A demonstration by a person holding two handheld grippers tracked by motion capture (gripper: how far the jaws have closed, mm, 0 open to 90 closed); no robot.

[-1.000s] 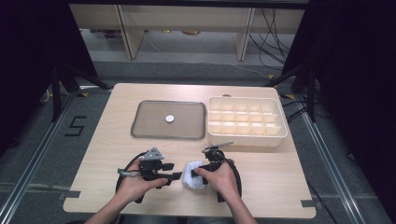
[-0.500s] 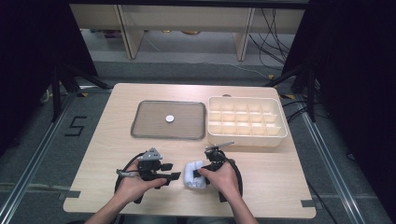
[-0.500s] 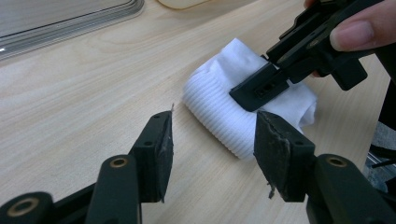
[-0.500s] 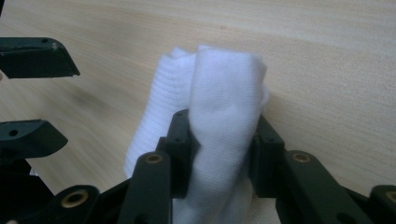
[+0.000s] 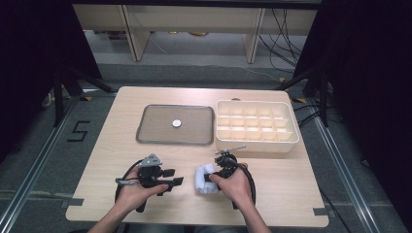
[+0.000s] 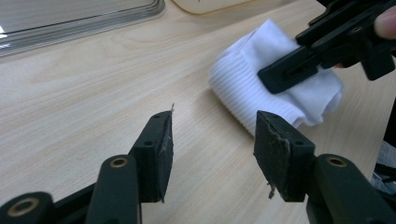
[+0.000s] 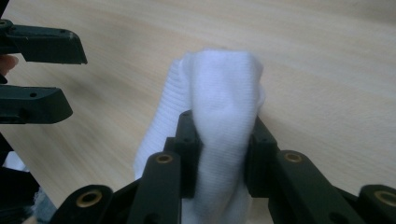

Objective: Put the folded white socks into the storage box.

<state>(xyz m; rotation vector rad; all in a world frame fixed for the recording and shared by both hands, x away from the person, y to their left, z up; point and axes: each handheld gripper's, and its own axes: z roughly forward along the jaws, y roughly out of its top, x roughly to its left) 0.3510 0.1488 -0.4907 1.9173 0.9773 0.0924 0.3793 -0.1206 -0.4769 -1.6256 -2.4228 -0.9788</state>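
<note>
A white ribbed cloth, rolled like a sock (image 5: 202, 180) (image 6: 243, 84) (image 7: 224, 88), lies on the wooden table near its front edge. My right gripper (image 5: 208, 177) (image 7: 223, 149) is shut on it: both pads press into its sides and the fabric bulges up between them. Its jaws have just been closing on the cloth. In the left gripper view one right jaw lies across the top of the cloth. My left gripper (image 5: 173, 176) (image 6: 215, 140) (image 7: 46, 74) rests just left of the cloth, pointing at it, open with nothing between its pads.
A grey flat tray (image 5: 145, 136) with a small white disc (image 5: 176, 123) on it sits at the table's middle back. To its right stands a cream box (image 5: 256, 145) divided into several compartments. The front edge of the table runs close under both hands.
The right jaws closed in on the white cloth, squeezing it narrower. Neither hand shifted noticeably, and the left jaws kept the same gap.
</note>
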